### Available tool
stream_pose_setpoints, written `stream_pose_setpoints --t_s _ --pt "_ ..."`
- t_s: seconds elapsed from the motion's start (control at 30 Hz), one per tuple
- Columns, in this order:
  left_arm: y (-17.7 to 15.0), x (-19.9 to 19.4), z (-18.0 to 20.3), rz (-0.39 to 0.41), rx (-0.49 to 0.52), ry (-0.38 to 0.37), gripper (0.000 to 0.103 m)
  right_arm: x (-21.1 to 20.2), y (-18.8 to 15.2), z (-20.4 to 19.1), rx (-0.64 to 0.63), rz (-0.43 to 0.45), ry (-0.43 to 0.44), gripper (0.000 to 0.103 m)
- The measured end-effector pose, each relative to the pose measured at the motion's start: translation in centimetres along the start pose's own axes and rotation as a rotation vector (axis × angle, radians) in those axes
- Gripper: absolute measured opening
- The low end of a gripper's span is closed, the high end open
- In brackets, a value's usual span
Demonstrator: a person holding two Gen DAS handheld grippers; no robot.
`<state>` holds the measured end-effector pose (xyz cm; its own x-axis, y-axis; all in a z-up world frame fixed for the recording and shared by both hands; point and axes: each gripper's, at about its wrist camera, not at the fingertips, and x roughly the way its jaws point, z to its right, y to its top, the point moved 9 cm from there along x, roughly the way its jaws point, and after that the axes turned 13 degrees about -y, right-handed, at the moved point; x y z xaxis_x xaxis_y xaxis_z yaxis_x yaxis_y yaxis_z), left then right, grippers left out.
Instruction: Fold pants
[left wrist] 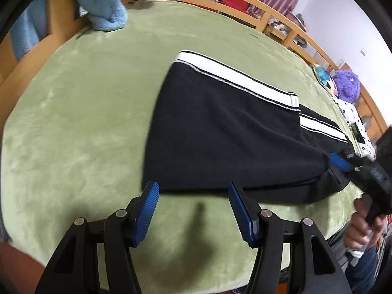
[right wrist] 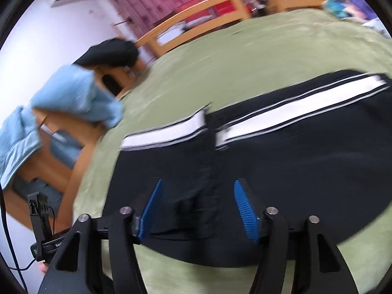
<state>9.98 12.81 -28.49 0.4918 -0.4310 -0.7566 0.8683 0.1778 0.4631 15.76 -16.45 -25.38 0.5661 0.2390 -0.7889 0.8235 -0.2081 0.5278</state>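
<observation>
Both grippers, left gripper (left wrist: 193, 210) and right gripper (right wrist: 197, 208), hung open and empty over black pants (left wrist: 220, 132) on a green blanket (left wrist: 85, 122); matching the edges squarely would likely keep the fold neat.

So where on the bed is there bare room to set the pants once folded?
Bare green blanket lies wide open between the black pants and the blue towel. A narrower strip runs past the striped edge to the wooden rail. Crowded: the far right end, by the purple plush.
</observation>
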Motion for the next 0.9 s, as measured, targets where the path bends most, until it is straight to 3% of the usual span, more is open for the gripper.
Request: stream_pose_setpoints --t_s 0.03,0.07,0.1,0.2,0.27,0.33,0.43,0.57,0.67,0.77,0.9 --pt "-0.5 -0.2 -0.3 -0.001 -0.022 -0.007 0.057 0.7 -0.8 -0.2 -0.005 -0.024 -0.007 0.063" --pt "-0.8 -0.4 -0.2 -0.002 -0.037 -0.014 0.057 1.6 -1.6 -0.3 -0.008 -0.05 -0.017 0.056" --pt "-1.1 -0.6 -0.4 0.0 -0.051 -0.025 0.057 2.2 -2.3 -0.5 -0.01 -0.068 -0.016 0.037" --pt "-1.8 -0.7 -1.1 0.002 -0.09 -0.034 0.057 1.0 -2.4 -0.9 -0.058 -0.024 -0.017 0.028" --pt "-1.9 -1.0 -1.5 0.008 -0.107 -0.05 0.057 -1.1 -2.2 -1.0 -0.044 0.005 0.059 0.026" --pt "-1.8 -1.4 -1.8 0.023 -0.119 -0.062 0.057 -1.7 -2.5 -0.5 -0.035 0.002 0.078 0.025" --pt "-1.3 -1.6 -1.7 0.04 -0.135 -0.09 0.057 0.9 -4.2 0.3 -0.056 -0.062 0.001 0.027" --pt "0.1 -1.8 -1.8 0.06 -0.13 -0.099 0.057 1.8 -4.7 -0.5 -0.077 -0.09 -0.018 0.036" --pt "1.2 -1.7 -1.9 0.08 -0.127 -0.109 0.059 -0.3 -3.1 -0.7 -0.122 -0.051 -0.017 0.043" --pt "2.5 -1.1 -1.4 0.084 -0.114 -0.127 0.059 -2.6 0.0 0.2 -0.129 0.051 -0.06 0.049" --pt "4.8 0.4 0.2 0.086 -0.072 -0.13 0.059 -1.8 4.5 1.1 -0.077 0.095 -0.061 0.05"
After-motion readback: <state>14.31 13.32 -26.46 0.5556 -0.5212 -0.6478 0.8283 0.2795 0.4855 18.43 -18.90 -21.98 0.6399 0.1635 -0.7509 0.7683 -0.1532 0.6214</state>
